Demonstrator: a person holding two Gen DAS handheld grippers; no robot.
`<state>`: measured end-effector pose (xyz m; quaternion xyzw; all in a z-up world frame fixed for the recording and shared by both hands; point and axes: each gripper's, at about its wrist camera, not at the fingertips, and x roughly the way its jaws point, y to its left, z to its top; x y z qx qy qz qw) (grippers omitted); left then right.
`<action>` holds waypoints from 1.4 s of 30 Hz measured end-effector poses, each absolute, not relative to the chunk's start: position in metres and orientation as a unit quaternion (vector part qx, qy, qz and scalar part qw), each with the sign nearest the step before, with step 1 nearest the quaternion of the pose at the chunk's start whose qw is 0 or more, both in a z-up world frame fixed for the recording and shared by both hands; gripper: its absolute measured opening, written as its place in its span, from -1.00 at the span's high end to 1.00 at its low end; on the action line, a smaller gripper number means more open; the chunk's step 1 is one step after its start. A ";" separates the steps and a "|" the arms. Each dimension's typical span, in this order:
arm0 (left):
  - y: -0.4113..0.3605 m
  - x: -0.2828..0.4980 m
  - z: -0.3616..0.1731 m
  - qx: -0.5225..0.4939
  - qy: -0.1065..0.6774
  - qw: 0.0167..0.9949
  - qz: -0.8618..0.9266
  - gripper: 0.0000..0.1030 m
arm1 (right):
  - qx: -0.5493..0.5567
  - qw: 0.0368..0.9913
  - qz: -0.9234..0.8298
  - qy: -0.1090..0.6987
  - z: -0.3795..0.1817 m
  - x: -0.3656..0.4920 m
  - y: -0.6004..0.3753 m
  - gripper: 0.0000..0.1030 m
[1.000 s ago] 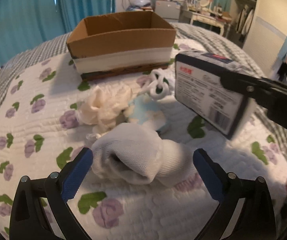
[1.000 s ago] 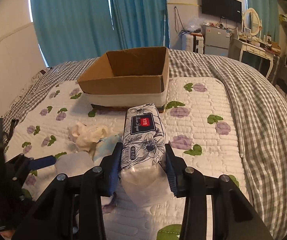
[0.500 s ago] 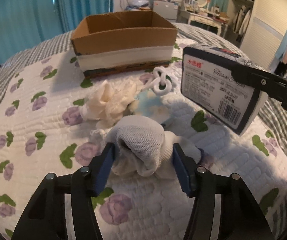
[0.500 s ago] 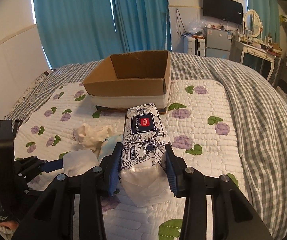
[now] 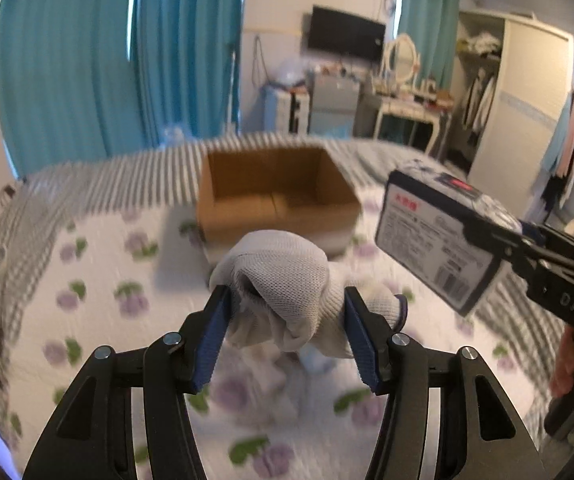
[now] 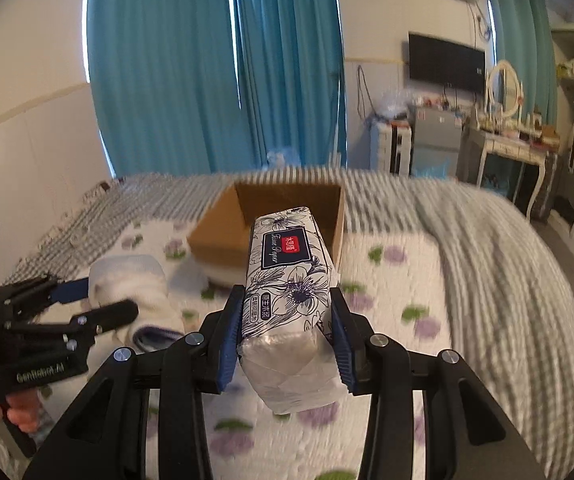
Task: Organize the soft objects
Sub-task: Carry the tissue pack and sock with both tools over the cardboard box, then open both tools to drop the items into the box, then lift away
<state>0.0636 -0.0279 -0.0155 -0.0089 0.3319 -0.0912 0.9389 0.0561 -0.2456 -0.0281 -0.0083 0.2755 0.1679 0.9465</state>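
Carrying both soft things to the cardboard box (image 5: 275, 196) is the step in hand, judging by how they hang above the bed (image 5: 99, 264). Nearest the box on its left-hand side, the white sock bundle (image 5: 283, 280) sits pinched between the blue pads of the left hand-held gripper (image 5: 285, 332), clear of the quilt. Just right of the box's front, the tissue pack (image 6: 291, 276) is clamped lengthwise in the right hand-held gripper (image 6: 287, 340), its far end already overlapping the box opening in the right wrist view. Doing this well likely means bringing each load fully over the rim before letting go (the sock's loose cuff could snag the edge), and releasing one side at a time so the two tools stay apart.
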 end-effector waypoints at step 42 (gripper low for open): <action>-0.020 0.220 0.010 0.047 0.306 0.950 -0.040 -0.43 | 0.036 0.955 0.157 0.250 0.007 0.234 -0.213 -0.45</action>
